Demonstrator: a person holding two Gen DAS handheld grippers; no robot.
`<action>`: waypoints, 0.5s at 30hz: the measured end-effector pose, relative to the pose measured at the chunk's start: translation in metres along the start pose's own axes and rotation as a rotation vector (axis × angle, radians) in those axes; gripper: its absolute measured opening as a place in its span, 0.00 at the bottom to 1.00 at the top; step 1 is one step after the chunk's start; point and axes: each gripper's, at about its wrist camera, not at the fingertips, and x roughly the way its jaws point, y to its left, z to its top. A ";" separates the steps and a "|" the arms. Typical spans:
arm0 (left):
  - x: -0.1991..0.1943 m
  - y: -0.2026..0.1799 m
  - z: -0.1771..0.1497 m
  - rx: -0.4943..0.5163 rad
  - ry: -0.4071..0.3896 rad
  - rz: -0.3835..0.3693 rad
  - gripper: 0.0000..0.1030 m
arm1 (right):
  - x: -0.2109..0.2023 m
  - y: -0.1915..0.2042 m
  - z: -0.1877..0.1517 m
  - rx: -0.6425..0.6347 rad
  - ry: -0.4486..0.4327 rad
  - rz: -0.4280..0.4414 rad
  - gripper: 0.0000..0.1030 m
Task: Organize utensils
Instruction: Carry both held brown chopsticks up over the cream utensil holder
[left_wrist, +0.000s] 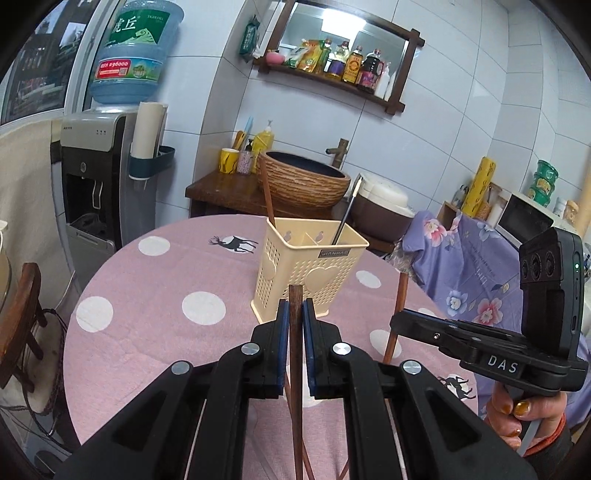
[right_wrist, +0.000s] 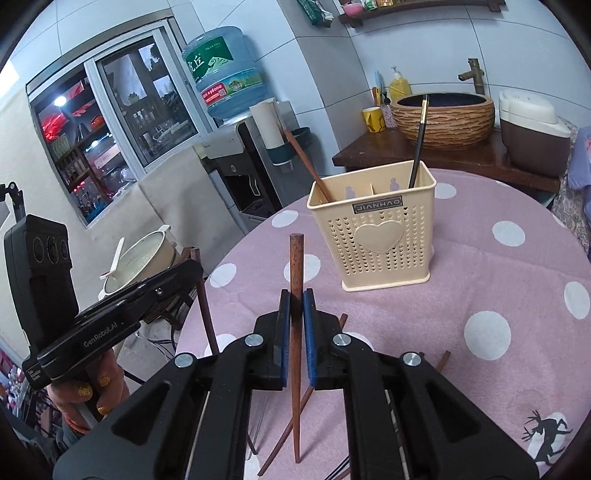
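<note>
A cream perforated utensil holder (left_wrist: 310, 269) (right_wrist: 376, 236) stands on the pink dotted tablecloth (left_wrist: 155, 288) (right_wrist: 498, 295). It holds a brown chopstick (left_wrist: 266, 192) (right_wrist: 306, 166) on its left side and a black chopstick (left_wrist: 346, 218) (right_wrist: 419, 144) on its right. My left gripper (left_wrist: 295, 314) is shut on a brown chopstick (left_wrist: 295, 369), held upright just in front of the holder. My right gripper (right_wrist: 295, 306) is shut on another brown chopstick (right_wrist: 295, 332), upright, to the left front of the holder. Each gripper shows in the other's view (left_wrist: 402, 321) (right_wrist: 195, 269).
Loose brown chopsticks (right_wrist: 303, 402) lie on the cloth under my grippers. Behind the table are a wooden counter with a basin (left_wrist: 306, 181), a rice cooker (right_wrist: 532, 136) and a water dispenser (left_wrist: 96, 177). A chair with floral cloth (left_wrist: 461, 266) stands at the right.
</note>
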 end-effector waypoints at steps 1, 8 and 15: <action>-0.002 0.001 0.000 -0.001 -0.003 -0.003 0.08 | -0.003 0.000 0.001 -0.004 -0.002 -0.001 0.08; -0.015 -0.001 0.007 0.011 -0.030 -0.002 0.08 | -0.007 -0.002 0.006 -0.014 0.000 0.002 0.08; -0.024 -0.005 0.022 0.033 -0.075 0.017 0.08 | -0.016 0.000 0.020 -0.029 -0.023 -0.009 0.08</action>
